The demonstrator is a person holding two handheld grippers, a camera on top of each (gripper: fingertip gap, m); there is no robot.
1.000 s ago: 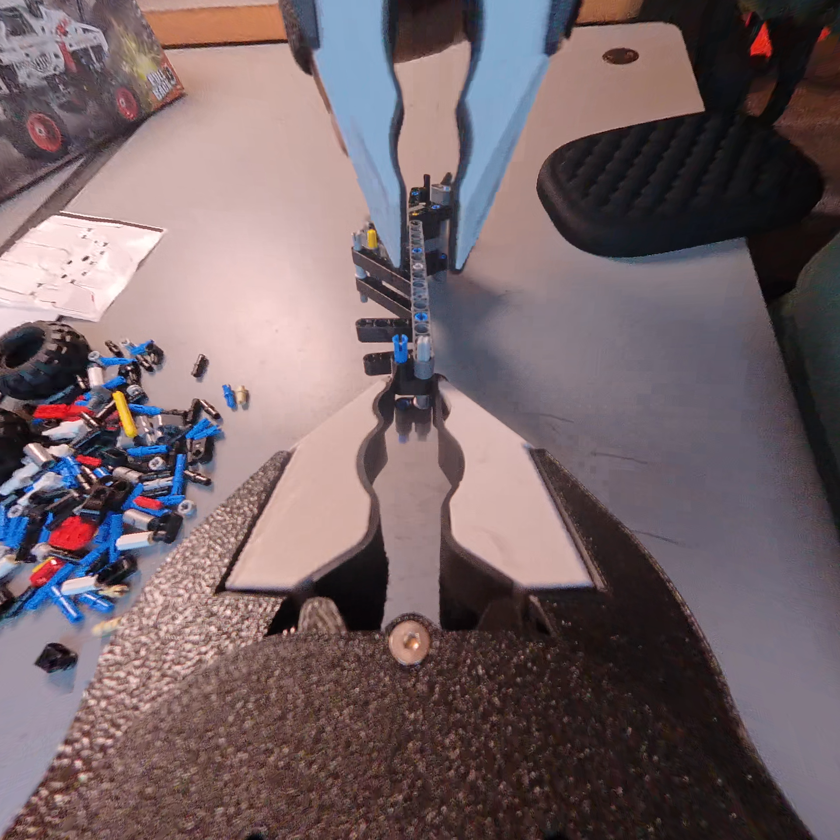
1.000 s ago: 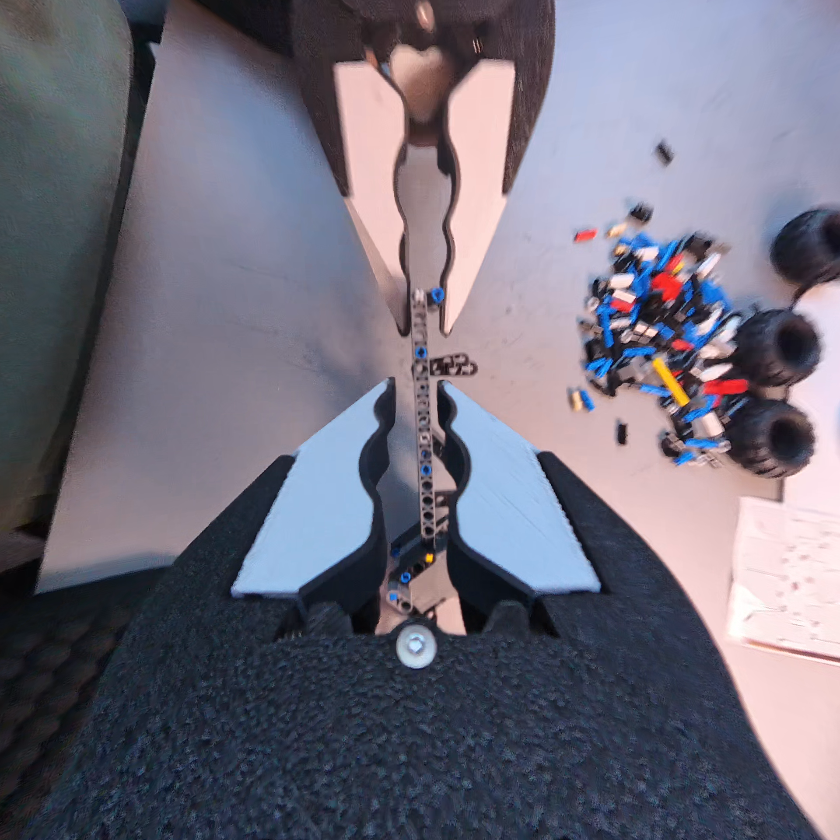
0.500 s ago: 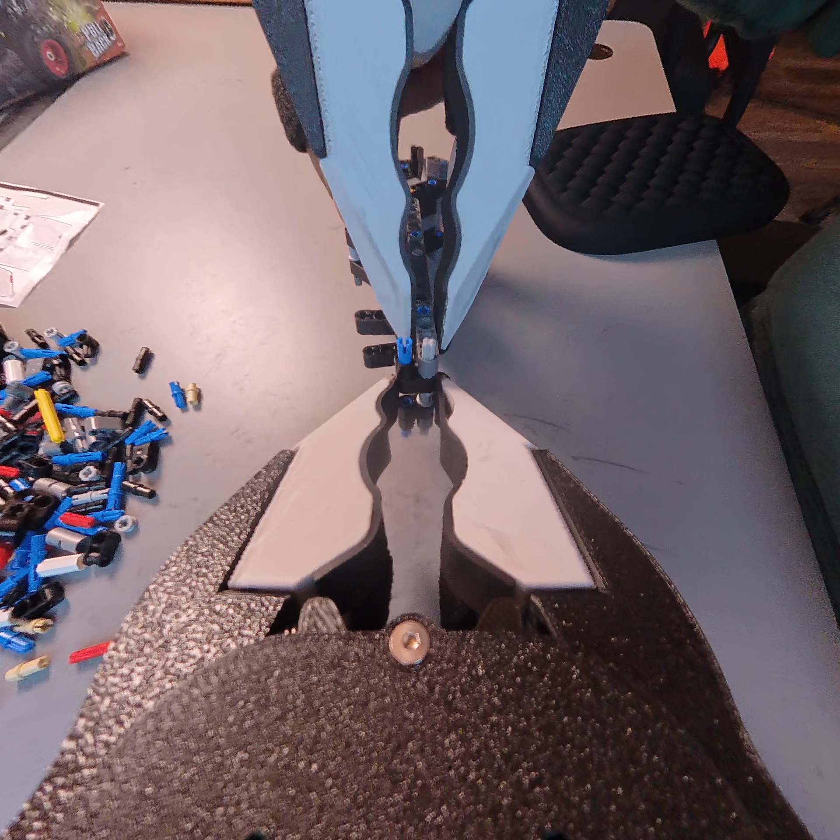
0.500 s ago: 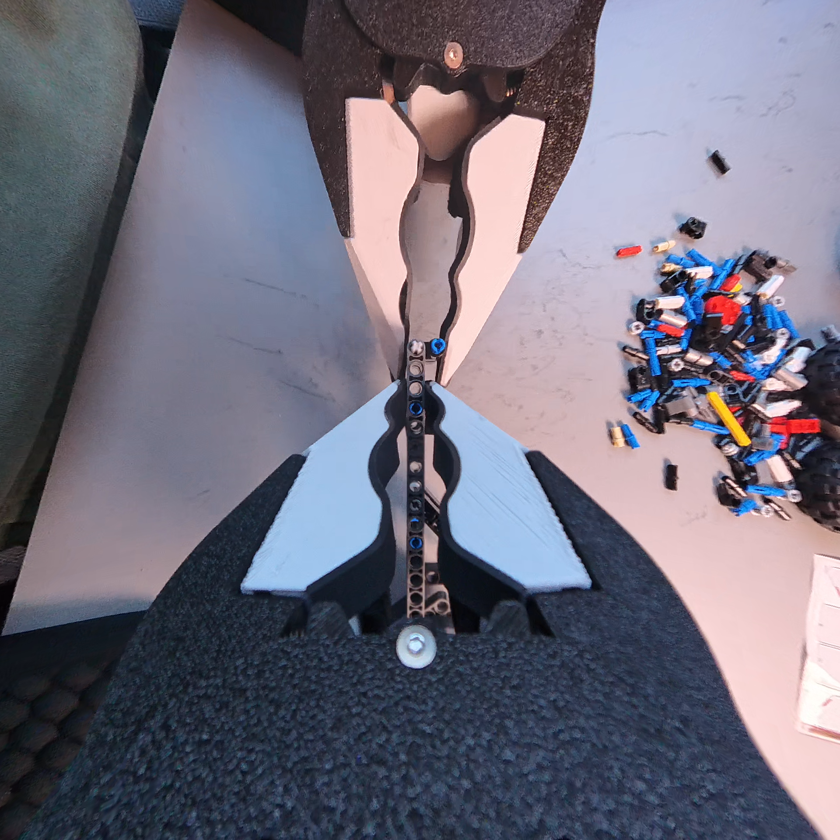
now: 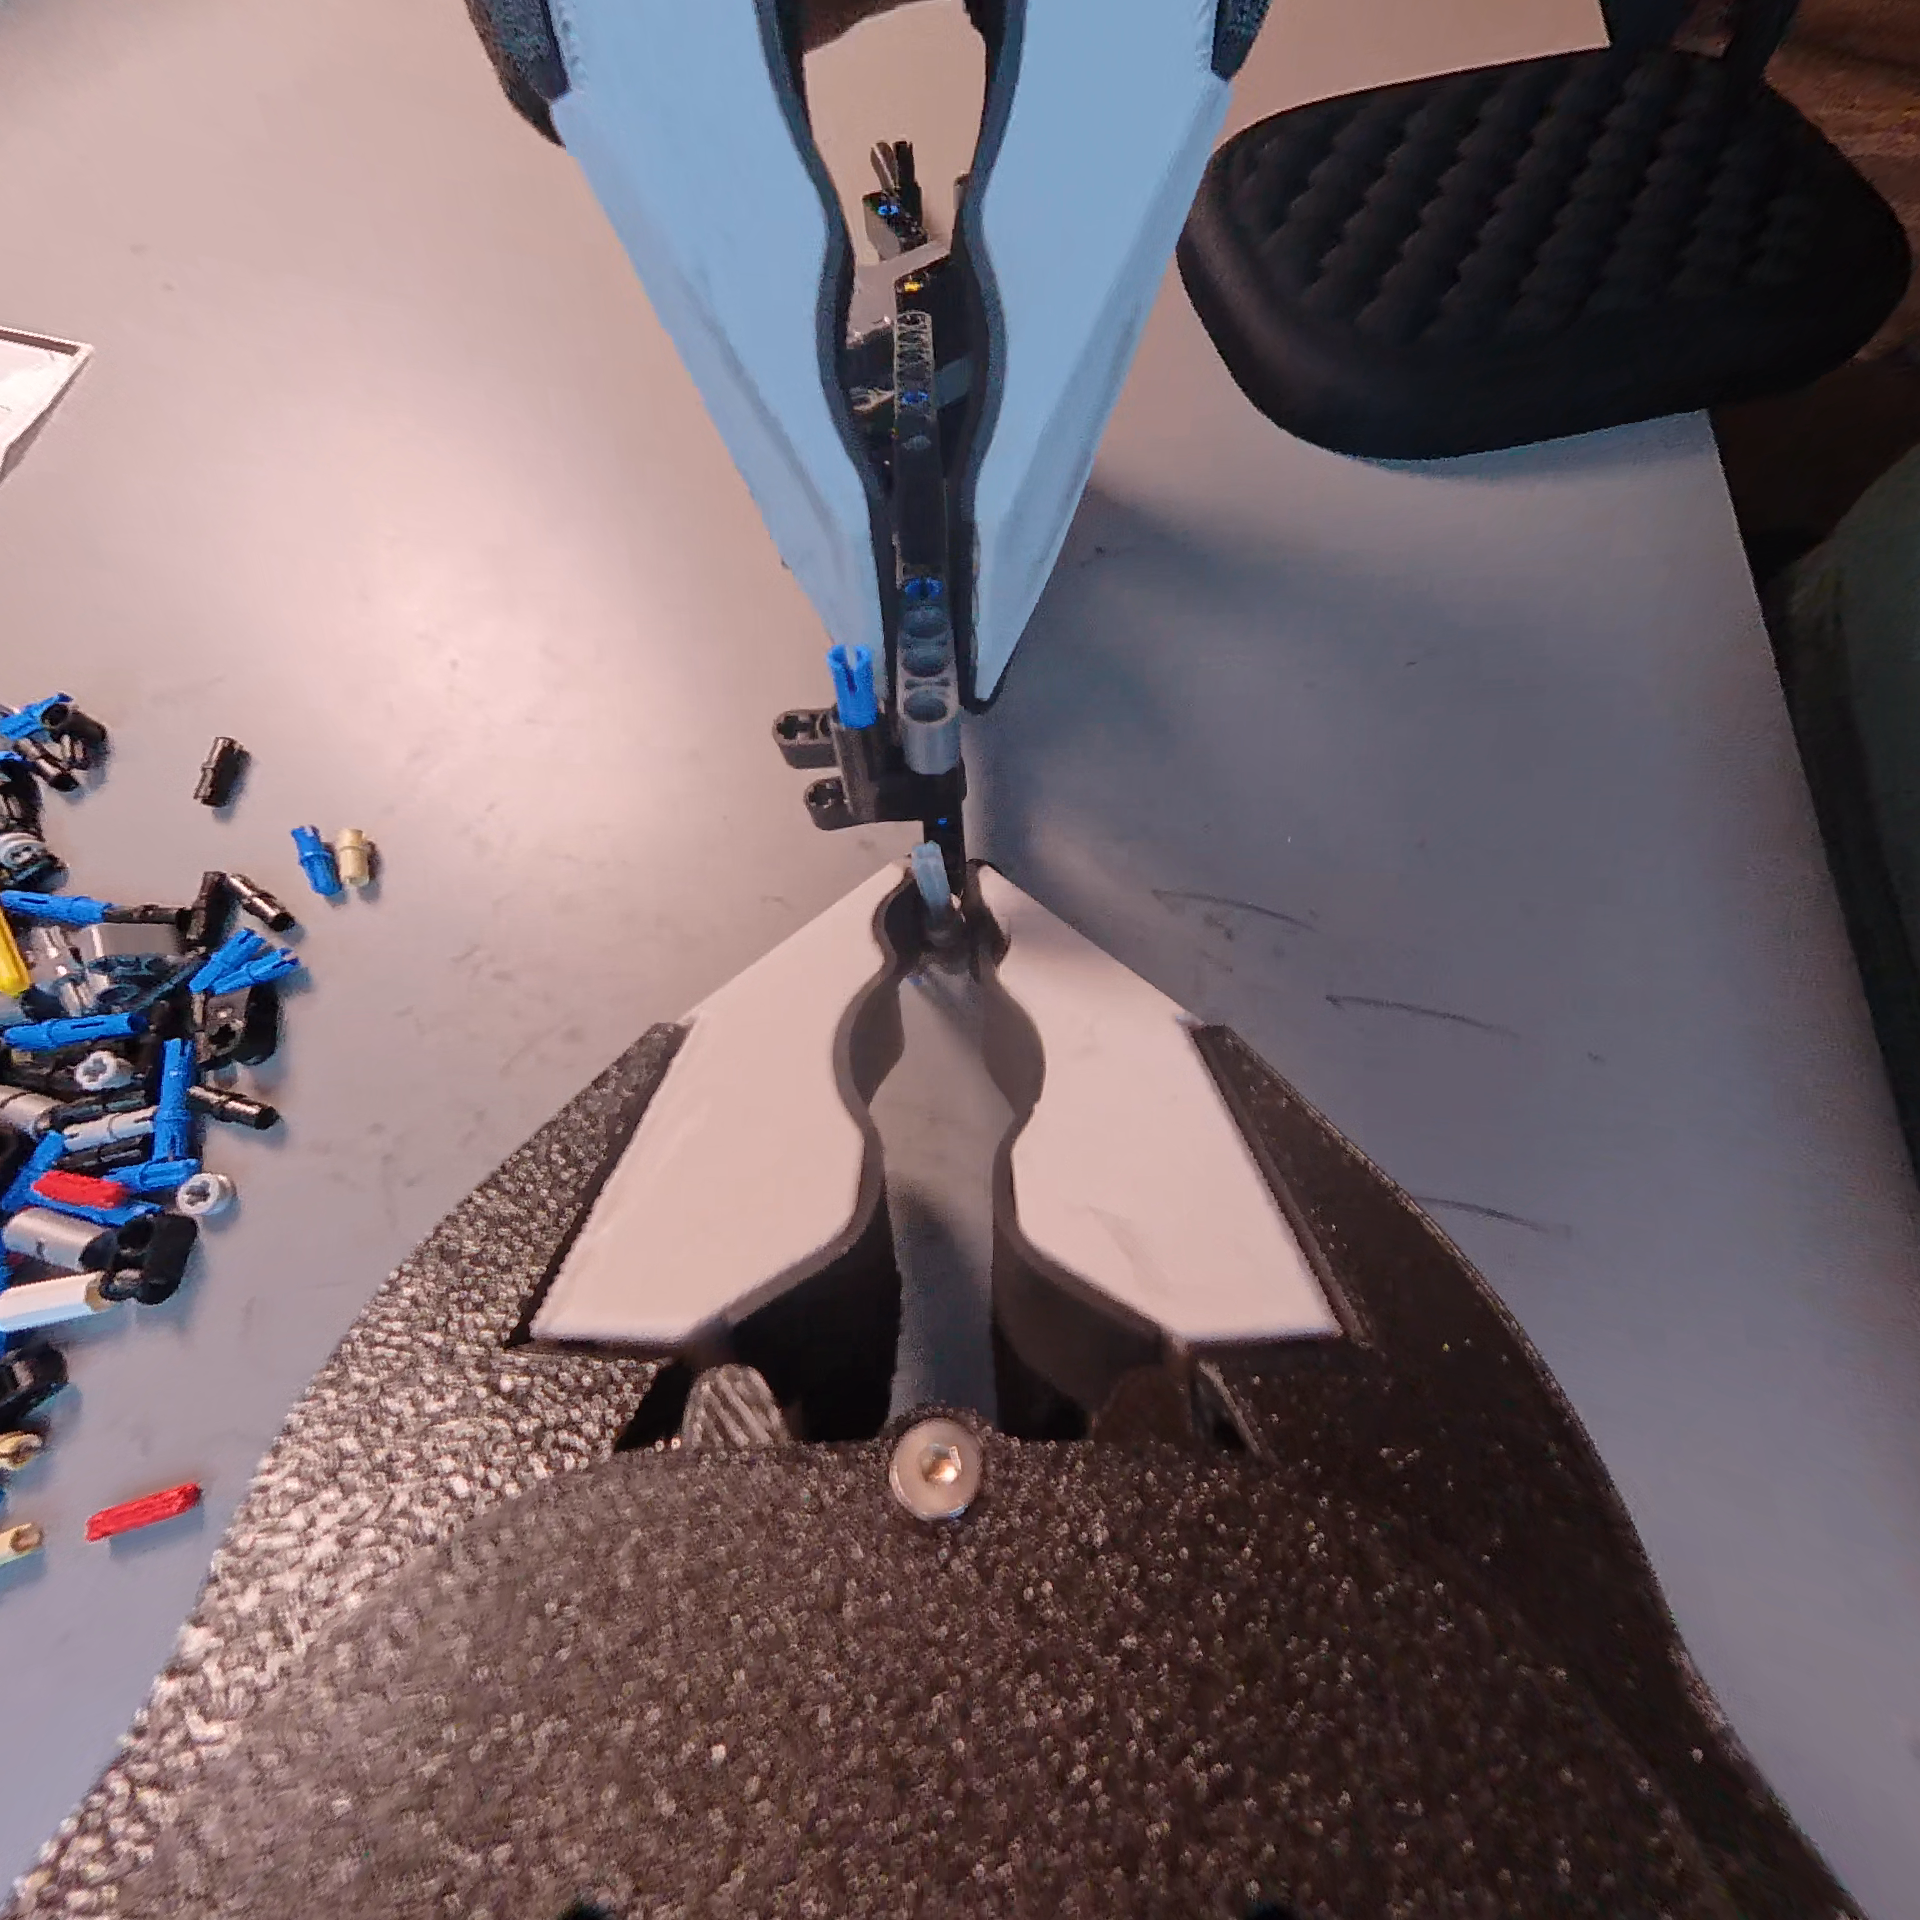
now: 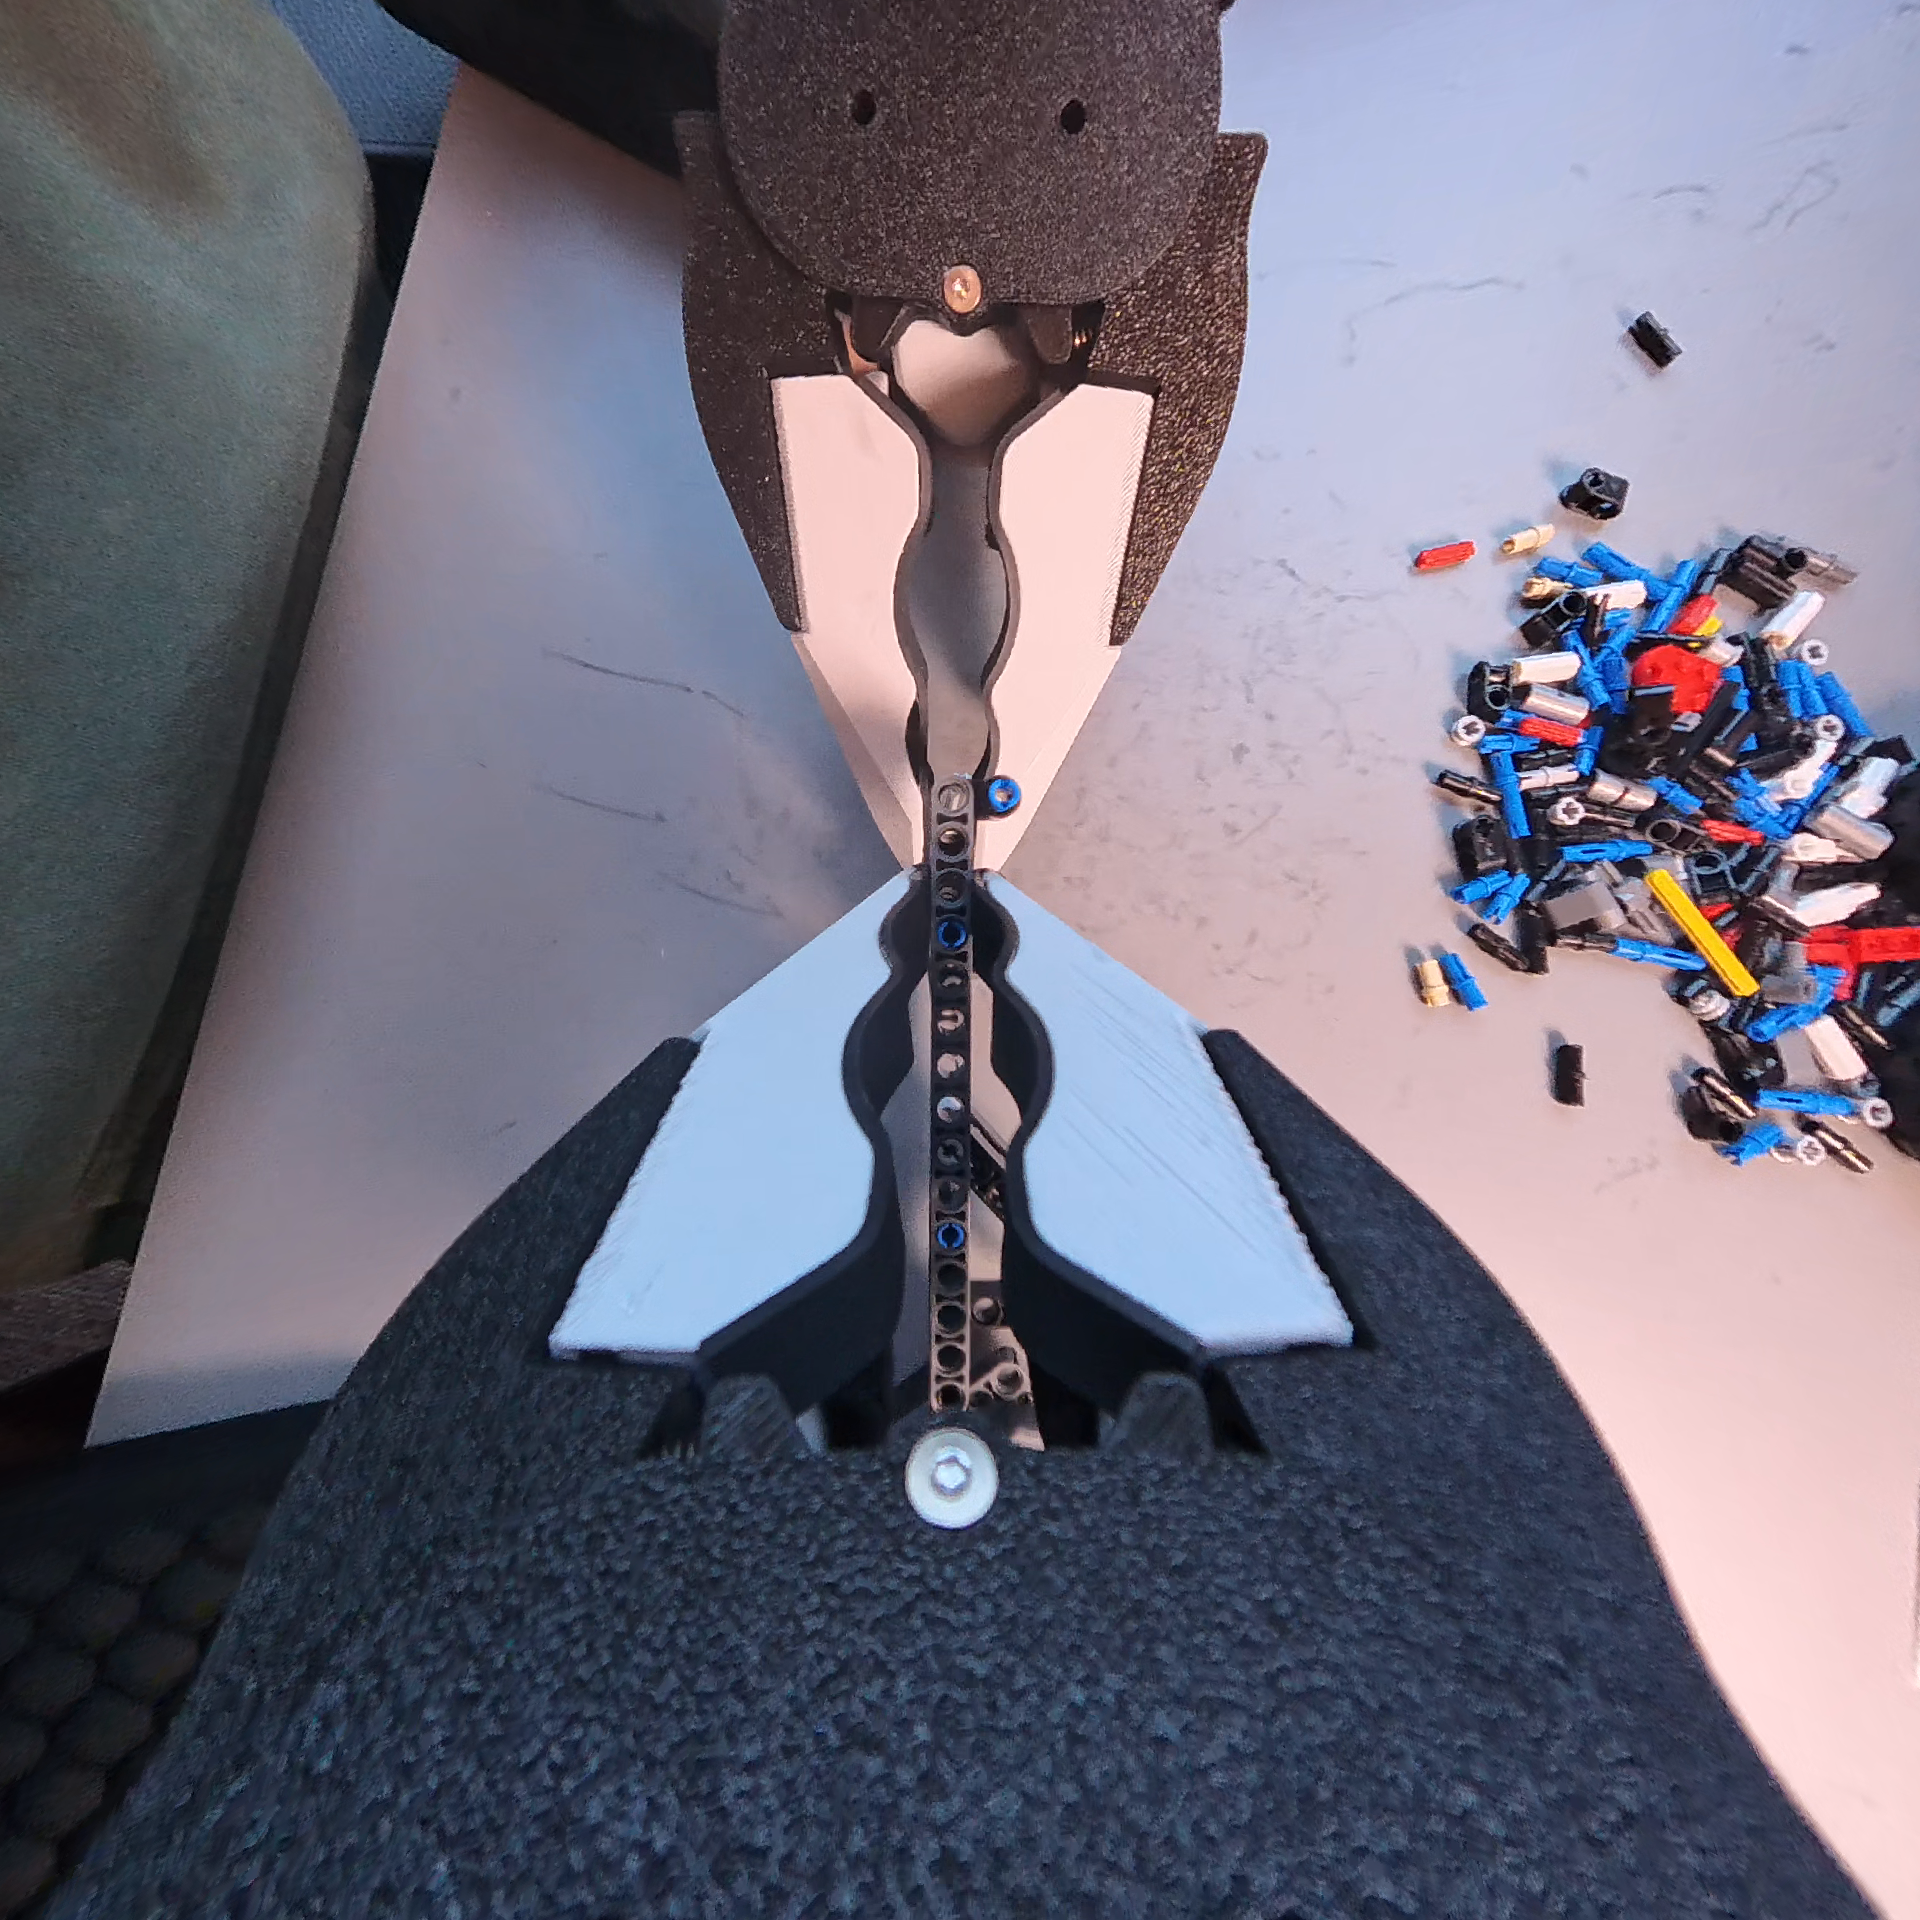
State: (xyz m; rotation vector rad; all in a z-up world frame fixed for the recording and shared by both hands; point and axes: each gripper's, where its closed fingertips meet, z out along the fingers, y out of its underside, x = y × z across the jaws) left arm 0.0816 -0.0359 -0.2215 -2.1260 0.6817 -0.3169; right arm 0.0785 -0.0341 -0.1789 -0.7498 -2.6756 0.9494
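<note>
Bench (image 6: 1351, 312) corner sitting near — right tongs (image 6: 951, 883) pinching a black holed beam (image 6: 951, 1091), left tongs (image 5: 940, 894) gripping its end, loose parts (image 6: 1704, 831) lying aside.

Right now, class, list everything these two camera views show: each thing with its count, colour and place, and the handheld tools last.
beam assembly: one, grey holed beam with black cross pieces and blue pins, held above the table between both tools.
loose parts pile: one heap, blue, black, red, white, a yellow axle; on the table.
paper sheet: one, white, edge only.
chair seat: one, black, past the table edge.
table: one, grey, scuffed.
left gripper: jaws closed on the beam's end.
right gripper: jaws closed along the beam.
</note>
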